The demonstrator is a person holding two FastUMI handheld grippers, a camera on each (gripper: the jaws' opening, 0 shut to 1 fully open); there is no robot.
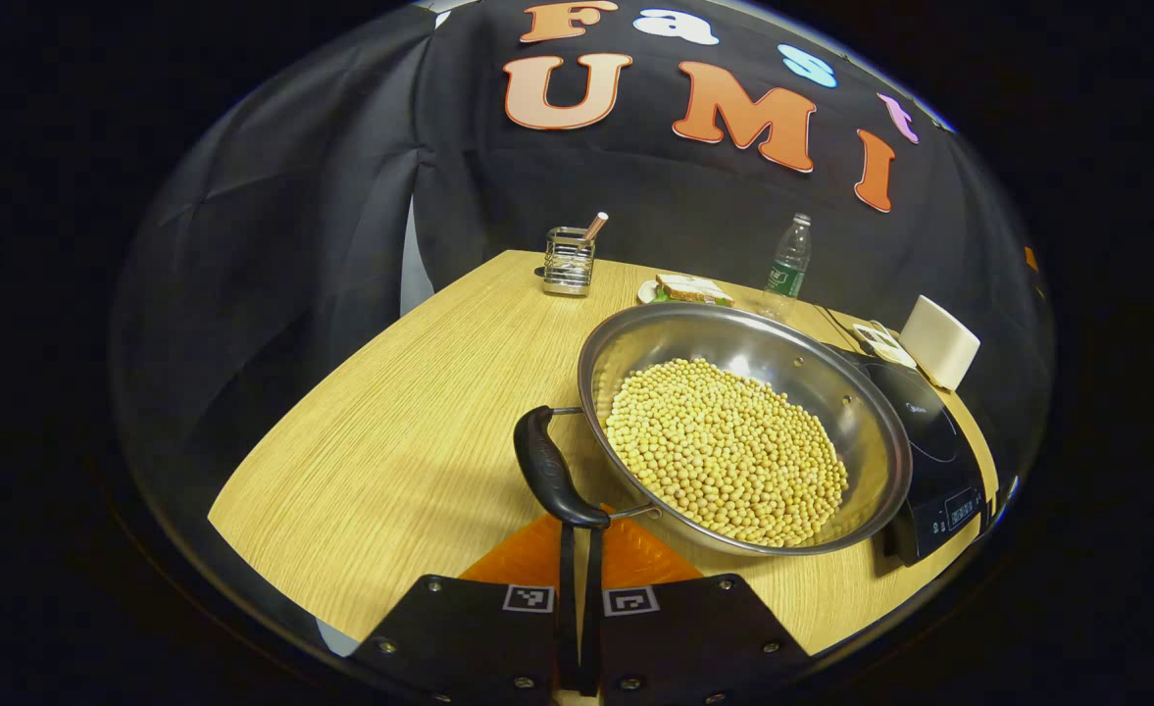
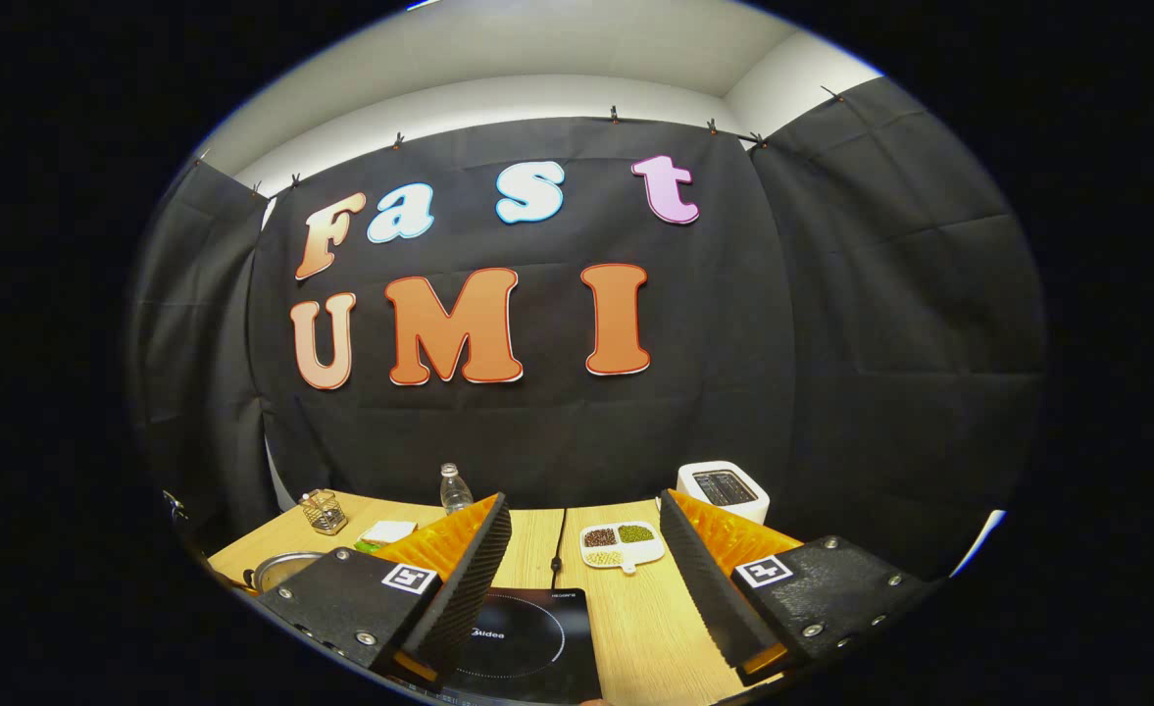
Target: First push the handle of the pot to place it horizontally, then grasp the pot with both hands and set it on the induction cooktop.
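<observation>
Pot [image 1: 743,431]: steel, bean-laden, judged heavy and slick, sat on table [image 1: 390,441] touching induction cooktop [image 1: 929,461]; left gripper [image 1: 577,549] together at handle [image 1: 547,471]; right gripper [image 2: 586,579] apart; take by 2 opposite rim points.

A staged kitchen booth: wooden table [image 1: 390,431] with induction cooktop [image 2: 527,637], toaster [image 2: 724,487] and black cloth walls [image 2: 831,343].
</observation>
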